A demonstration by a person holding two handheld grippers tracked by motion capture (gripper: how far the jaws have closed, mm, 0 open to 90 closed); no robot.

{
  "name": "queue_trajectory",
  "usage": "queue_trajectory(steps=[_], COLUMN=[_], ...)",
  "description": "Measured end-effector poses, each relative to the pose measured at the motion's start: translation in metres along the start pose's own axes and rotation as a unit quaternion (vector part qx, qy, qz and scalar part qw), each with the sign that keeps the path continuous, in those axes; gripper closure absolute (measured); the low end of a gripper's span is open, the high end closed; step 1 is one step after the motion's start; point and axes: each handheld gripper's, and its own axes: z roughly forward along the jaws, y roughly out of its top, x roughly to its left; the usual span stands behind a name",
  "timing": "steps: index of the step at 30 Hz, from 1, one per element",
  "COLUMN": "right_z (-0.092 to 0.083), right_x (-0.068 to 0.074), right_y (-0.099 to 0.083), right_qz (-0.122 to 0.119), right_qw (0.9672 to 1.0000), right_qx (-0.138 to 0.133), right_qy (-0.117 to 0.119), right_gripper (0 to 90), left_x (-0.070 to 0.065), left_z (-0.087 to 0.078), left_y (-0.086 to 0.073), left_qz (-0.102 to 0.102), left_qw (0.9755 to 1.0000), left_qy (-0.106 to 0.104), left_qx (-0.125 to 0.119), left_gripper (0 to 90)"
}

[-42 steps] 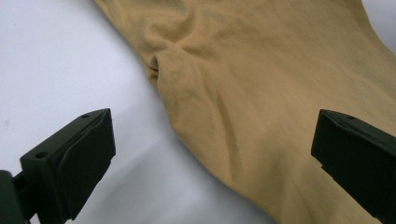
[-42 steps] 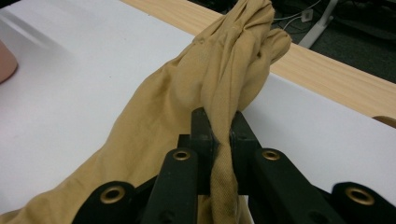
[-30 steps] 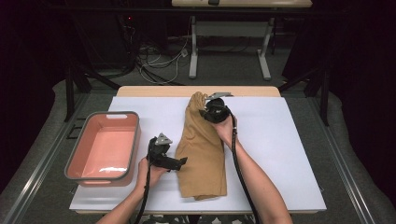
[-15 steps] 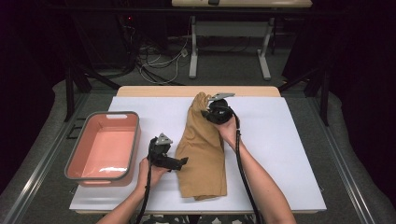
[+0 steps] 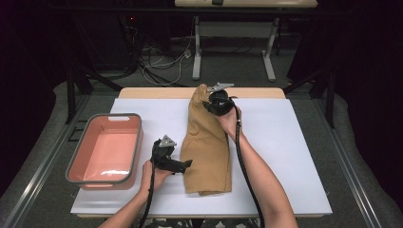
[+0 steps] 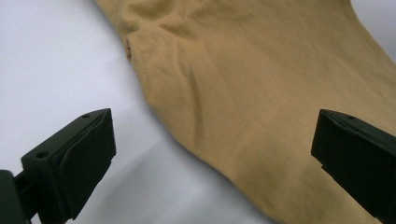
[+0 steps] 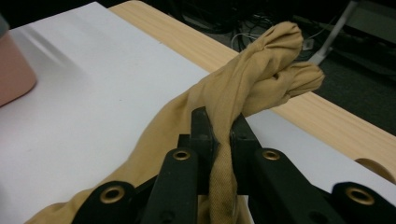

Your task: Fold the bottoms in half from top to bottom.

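Nearby, pink tub (image 5: 105,148) left of tan cloth (image 5: 207,142), right jaws pinching it, left jaws open.

I can read no text, label, brand, number or sign anywhere: nothing on what I hold, nothing on what lies on the table, and nothing on the table itself.

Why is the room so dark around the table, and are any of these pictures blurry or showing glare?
High view: light falls on the white table sheet, the surroundings stay black; a pale glint lies in the pink plastic tub. Left gripper view: the tan folded cloth is soft, its near edge blurred. Right gripper view: the black right gripper clamps the cloth sharply; the background blurs.
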Motion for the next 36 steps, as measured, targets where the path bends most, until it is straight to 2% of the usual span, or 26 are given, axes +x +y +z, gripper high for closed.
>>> queue_trajectory(steps=[4, 8, 20, 25, 29, 32, 36], right_z=[-0.002, -0.009, -0.034, -0.043, -0.049, -0.053, -0.055], right_x=[0.008, 0.013, 0.027, 0.033, 0.038, 0.040, 0.040], right_y=[-0.008, -0.018, -0.046, -0.056, -0.064, -0.072, -0.085], right_qz=[-0.012, -0.007, -0.012, -0.024, -0.029, -0.029, -0.023], right_qw=[0.9997, 0.9989, 0.9958, 0.9952, 0.9947, 0.9944, 0.9946], right_qx=[0.000, -0.005, -0.014, -0.011, -0.011, -0.008, 0.014], right_qy=[0.023, 0.047, 0.089, 0.095, 0.099, 0.101, 0.100], right_gripper=[84.1, 84.1, 84.0, 83.8, 83.4, 83.3, 83.2], left_x=[0.000, 0.000, -0.002, -0.003, -0.003, -0.004, -0.003], left_z=[0.000, 0.001, 0.004, 0.007, 0.007, 0.008, 0.009], left_y=[0.000, 0.000, -0.001, -0.001, 0.000, 0.000, 0.001], left_qz=[-0.004, 0.001, 0.003, -0.004, 0.003, -0.005, 0.003], left_qw=[1.0000, 1.0000, 0.9999, 0.9997, 0.9996, 0.9995, 0.9993], left_qy=[-0.003, -0.006, 0.002, 0.011, 0.019, 0.019, 0.025], left_qx=[0.001, 0.004, 0.013, 0.019, 0.022, 0.024, 0.027], left_gripper=[0.0, 0.0, 0.0, 0.5, 2.8, 4.6, 5.5])
